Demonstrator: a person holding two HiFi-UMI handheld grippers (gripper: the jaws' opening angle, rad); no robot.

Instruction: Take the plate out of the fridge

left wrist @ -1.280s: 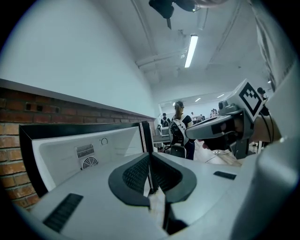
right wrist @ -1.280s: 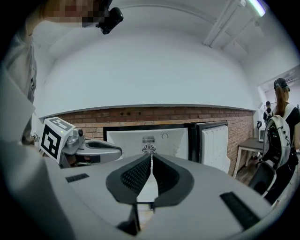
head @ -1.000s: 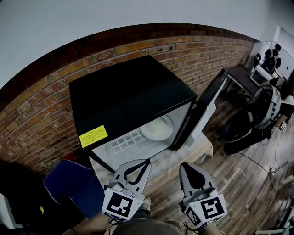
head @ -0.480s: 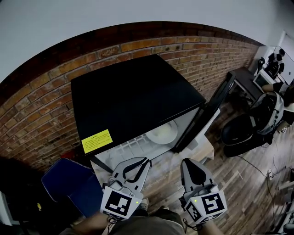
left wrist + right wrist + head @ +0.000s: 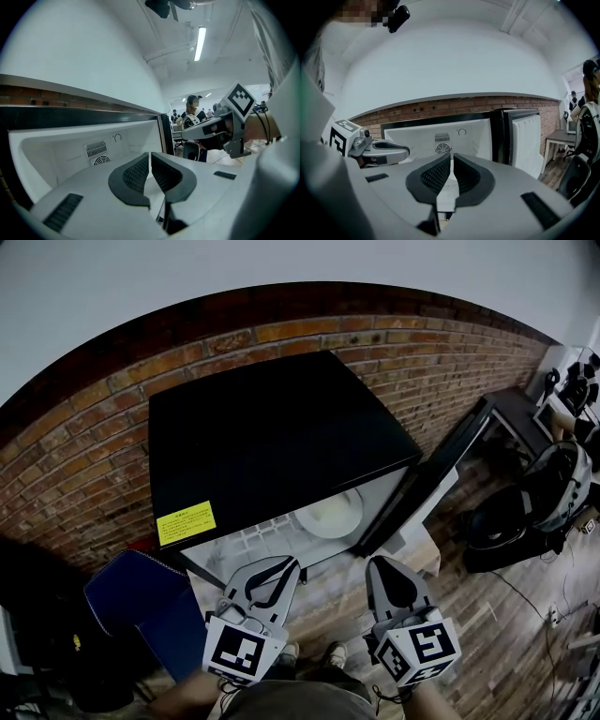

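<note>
A black mini fridge (image 5: 272, 442) stands against the brick wall with its door (image 5: 441, 474) swung open to the right. A white plate (image 5: 330, 514) lies on the white shelf inside, partly under the top's front edge. My left gripper (image 5: 292, 563) and right gripper (image 5: 386, 562) hover side by side just in front of the opening, both shut and empty, short of the plate. The left gripper view looks past shut jaws (image 5: 150, 157) into the white interior (image 5: 70, 145). In the right gripper view the shut jaws (image 5: 452, 157) hide the plate.
A blue padded seat (image 5: 141, 610) sits low to the left of the fridge. The fridge rests on a light wooden stand (image 5: 417, 554). A black office chair (image 5: 525, 512) and a desk (image 5: 525, 413) stand at the right on the wooden floor.
The head view has shifted, so the fridge top now covers more of the interior and the plate. Both grippers have stayed shut in nearly the same place before the opening.
</note>
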